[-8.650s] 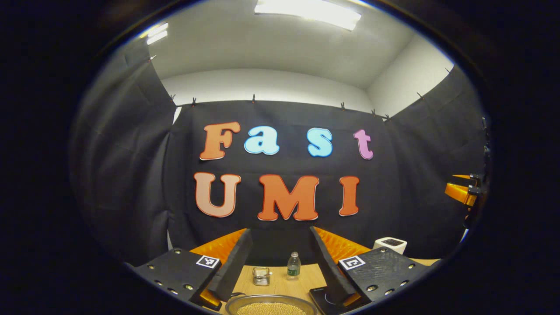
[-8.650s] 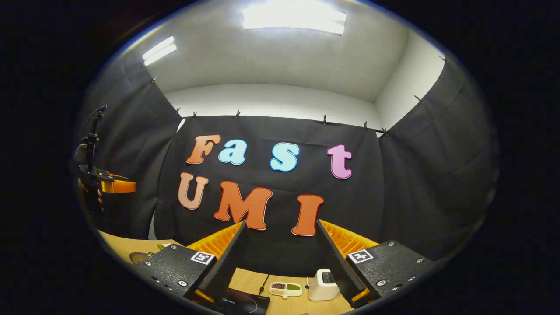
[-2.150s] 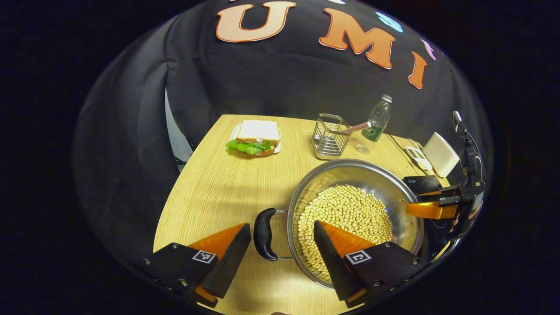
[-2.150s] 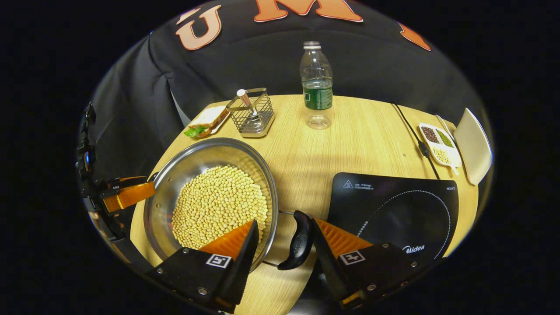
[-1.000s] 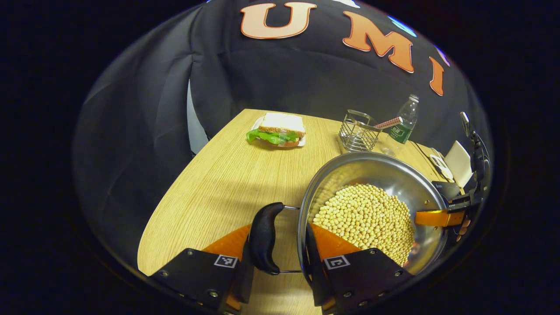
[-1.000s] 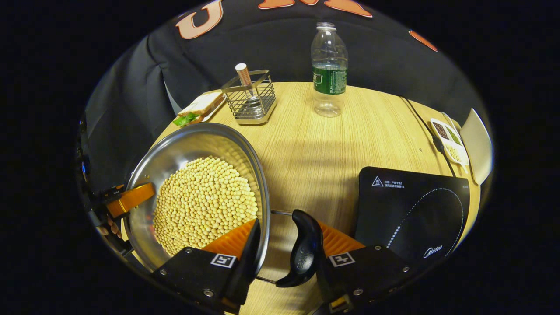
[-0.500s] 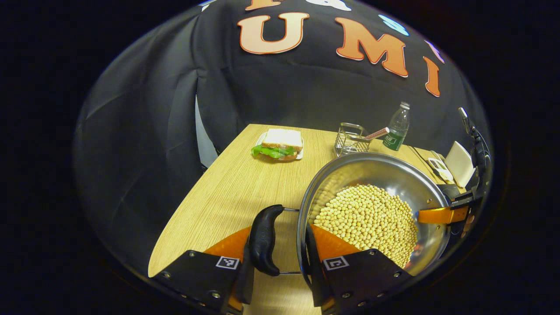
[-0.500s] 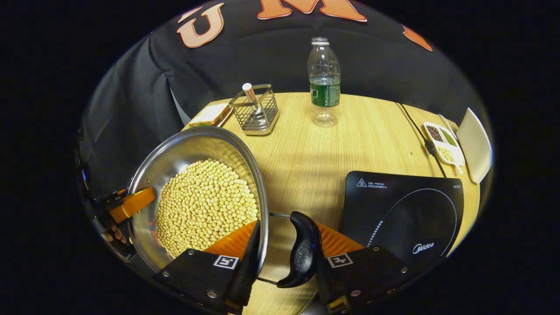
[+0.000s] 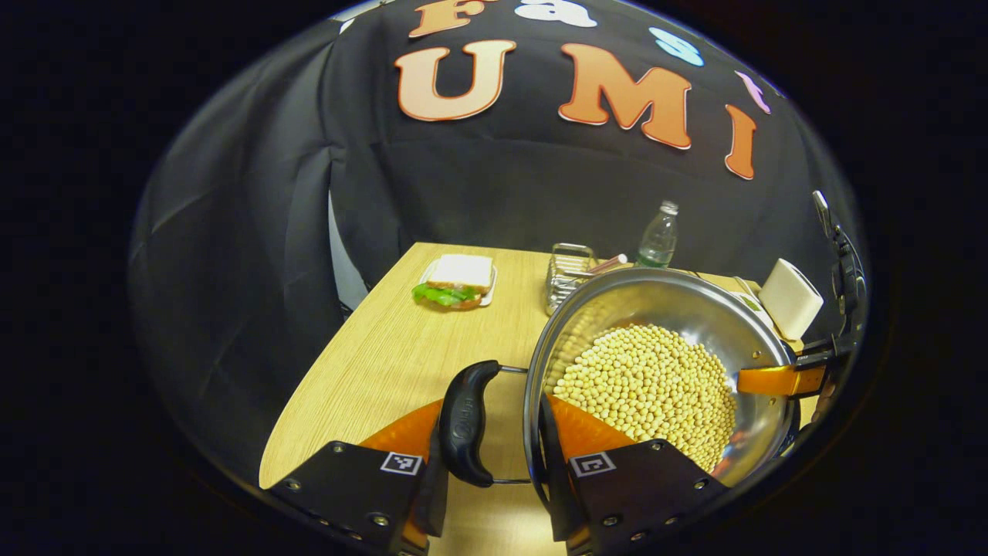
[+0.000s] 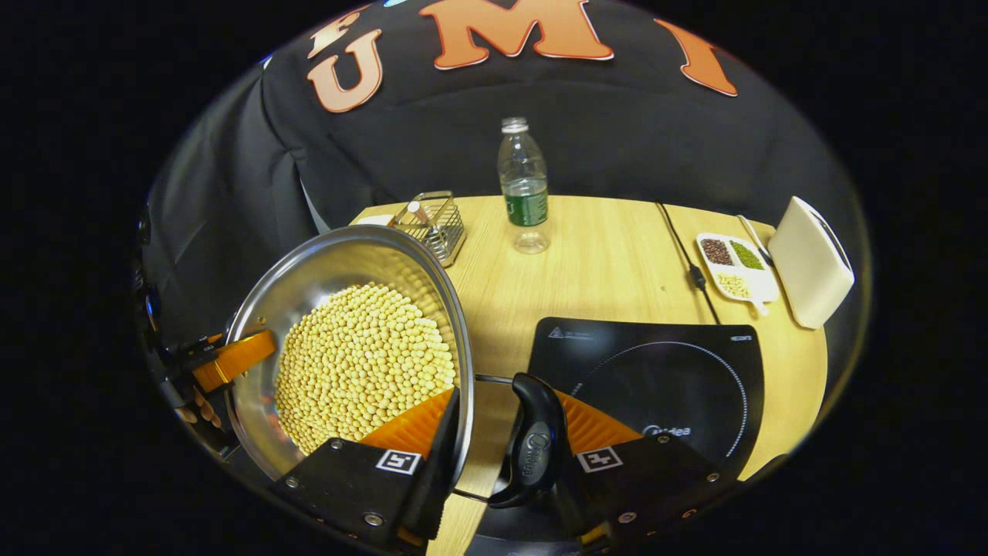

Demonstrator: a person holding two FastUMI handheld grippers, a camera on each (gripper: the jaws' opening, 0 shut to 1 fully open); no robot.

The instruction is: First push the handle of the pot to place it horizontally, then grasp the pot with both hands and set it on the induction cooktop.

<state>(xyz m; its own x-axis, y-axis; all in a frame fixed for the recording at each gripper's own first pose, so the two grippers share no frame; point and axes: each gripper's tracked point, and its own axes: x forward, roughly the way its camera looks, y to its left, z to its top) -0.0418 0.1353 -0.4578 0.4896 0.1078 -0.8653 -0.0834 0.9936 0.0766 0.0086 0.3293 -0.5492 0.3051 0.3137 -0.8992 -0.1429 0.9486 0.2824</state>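
A steel pot full of yellow beans hangs tilted above the wooden table. My left gripper is shut on the pot's black left handle, one finger outside the handle, the other inside the rim. In the right gripper view, my right gripper is shut the same way on the pot's black right handle. The black induction cooktop lies just right of the pot, partly under my right gripper. Each gripper shows across the pot: right gripper, left gripper.
At the table's back stand a wire basket and a plastic bottle. A sandwich lies at the far left. A divided dish of beans, a white box and a black cable lie behind the cooktop.
Both grippers came down from facing the wall, closed on the handles, and raised the pot off the table. Over the last second it has shifted right, toward the cooktop.
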